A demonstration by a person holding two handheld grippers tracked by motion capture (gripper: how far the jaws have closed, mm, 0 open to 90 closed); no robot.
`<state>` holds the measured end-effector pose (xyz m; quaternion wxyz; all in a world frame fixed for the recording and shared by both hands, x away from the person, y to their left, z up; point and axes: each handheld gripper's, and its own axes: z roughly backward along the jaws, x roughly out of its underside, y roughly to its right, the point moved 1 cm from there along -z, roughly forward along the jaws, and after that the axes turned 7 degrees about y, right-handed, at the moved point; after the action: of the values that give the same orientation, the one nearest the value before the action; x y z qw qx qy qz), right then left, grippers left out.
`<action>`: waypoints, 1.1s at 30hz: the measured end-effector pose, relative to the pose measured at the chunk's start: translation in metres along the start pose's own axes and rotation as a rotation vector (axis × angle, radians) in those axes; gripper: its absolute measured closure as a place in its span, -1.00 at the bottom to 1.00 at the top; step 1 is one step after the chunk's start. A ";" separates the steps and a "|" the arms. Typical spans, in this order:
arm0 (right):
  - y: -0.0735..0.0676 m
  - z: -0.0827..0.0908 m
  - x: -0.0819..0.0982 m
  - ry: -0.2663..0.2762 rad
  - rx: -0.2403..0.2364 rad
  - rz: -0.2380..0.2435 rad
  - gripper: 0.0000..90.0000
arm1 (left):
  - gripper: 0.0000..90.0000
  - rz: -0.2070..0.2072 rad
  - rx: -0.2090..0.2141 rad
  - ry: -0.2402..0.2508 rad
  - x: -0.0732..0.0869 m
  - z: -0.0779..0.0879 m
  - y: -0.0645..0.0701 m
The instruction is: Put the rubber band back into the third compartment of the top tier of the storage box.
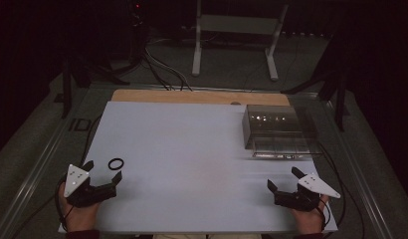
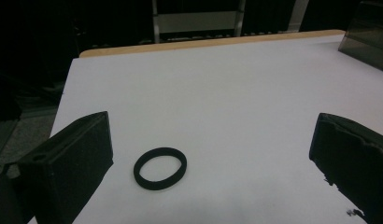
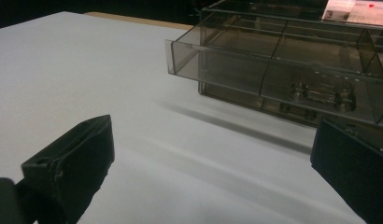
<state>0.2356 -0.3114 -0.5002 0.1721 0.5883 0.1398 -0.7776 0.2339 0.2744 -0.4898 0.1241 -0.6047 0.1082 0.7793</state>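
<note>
- Overhead, in the high view, the white tabletop [image 1: 192,164] filled the middle of the frame. The left gripper [image 1: 102,171] sat at lower left with its jaws spread, and the small black rubber ring [image 1: 116,163] lay flat just beyond and between their tips, probably lined up for a pick. The right gripper [image 1: 282,179] waited at lower right, jaws likewise apart and empty, below the smoky clear plastic organiser box [image 1: 279,130] at centre right.
- Next, in the left gripper view, the ring [image 2: 160,168] lay low and left of centre, nearer the left jaw, touching neither.
- Lastly, in the right gripper view, the box [image 3: 292,65] occupied the upper right, one drawer pulled out toward the camera, seemingly ready to receive something; its compartments looked empty.
</note>
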 end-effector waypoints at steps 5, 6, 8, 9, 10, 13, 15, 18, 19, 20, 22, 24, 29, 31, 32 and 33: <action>0.000 -0.001 0.000 0.010 0.006 0.001 -0.99 | -0.99 -0.010 0.013 0.008 0.000 -0.001 0.002; 0.000 -0.002 0.001 0.002 0.007 0.001 -0.99 | -0.99 -0.013 0.012 0.008 -0.001 -0.002 0.003; 0.000 -0.002 0.001 0.002 0.009 0.000 -0.99 | -0.99 -0.017 0.011 0.004 -0.001 -0.003 0.003; 0.000 -0.002 0.000 0.009 0.012 -0.003 -0.99 | -0.99 -0.015 0.007 0.000 -0.002 -0.004 0.003; 0.001 -0.001 0.000 0.012 0.015 -0.005 -0.99 | -0.99 -0.015 0.007 0.000 -0.002 -0.004 0.003; 0.002 0.001 0.000 0.023 0.025 -0.012 -0.99 | -0.99 -0.015 0.001 0.000 -0.005 -0.006 0.003; 0.002 0.001 0.000 0.023 0.025 -0.012 -0.99 | -0.99 -0.017 0.002 -0.003 -0.007 -0.007 0.003; 0.003 0.001 0.000 0.027 0.026 -0.022 -0.99 | -0.99 -0.018 0.003 -0.005 -0.012 -0.011 0.002; 0.003 0.001 0.000 0.029 0.023 -0.021 -0.99 | -0.99 -0.017 0.003 -0.006 -0.012 -0.013 0.002; 0.002 0.001 0.000 0.030 0.024 -0.022 -0.99 | -0.99 -0.016 0.001 -0.011 -0.012 -0.015 0.001; 0.002 0.001 0.000 0.030 0.023 -0.022 -0.99 | -0.99 -0.014 -0.001 -0.021 -0.012 -0.017 0.001; 0.002 0.001 0.000 0.028 0.021 -0.021 -0.99 | -0.99 -0.005 -0.002 -0.039 -0.010 -0.023 0.000; 0.001 0.001 0.000 0.028 0.019 -0.023 -0.99 | -0.99 0.007 -0.016 -0.072 -0.008 -0.034 -0.005; 0.001 0.000 0.000 0.028 0.019 -0.024 -1.00 | -0.95 0.010 -0.023 -0.081 -0.007 -0.037 -0.008; 0.001 0.000 0.000 0.027 0.019 -0.024 -0.99 | -0.95 0.011 -0.027 -0.086 -0.007 -0.039 -0.009; 0.001 0.000 0.000 0.026 0.018 -0.024 -0.99 | -0.94 0.009 -0.034 -0.089 -0.007 -0.041 -0.010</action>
<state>0.2362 -0.3127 -0.5003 0.1556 0.5982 0.1421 -0.7732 0.2761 0.2704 -0.4935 0.1149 -0.5709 0.0918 0.8077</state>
